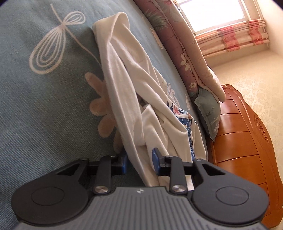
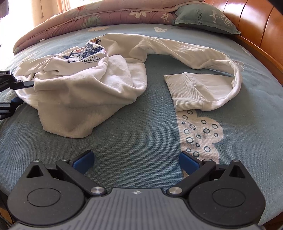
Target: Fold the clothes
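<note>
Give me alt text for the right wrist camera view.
A crumpled white sweatshirt lies on a blue-green bedspread, one long sleeve curling right. The right gripper hangs open over bare bedspread in the foreground.

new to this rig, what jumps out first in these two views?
A crumpled white sweatshirt with a blue chest print lies mid-bed on the teal bedspread, one long sleeve looping right and ending in a ribbed cuff. The left gripper has cloth from the sweatshirt's edge between its jaws, while the right gripper hangs open over bare bedspread. Behind: a folded floral quilt, a green pillow and a wooden headboard.
</note>
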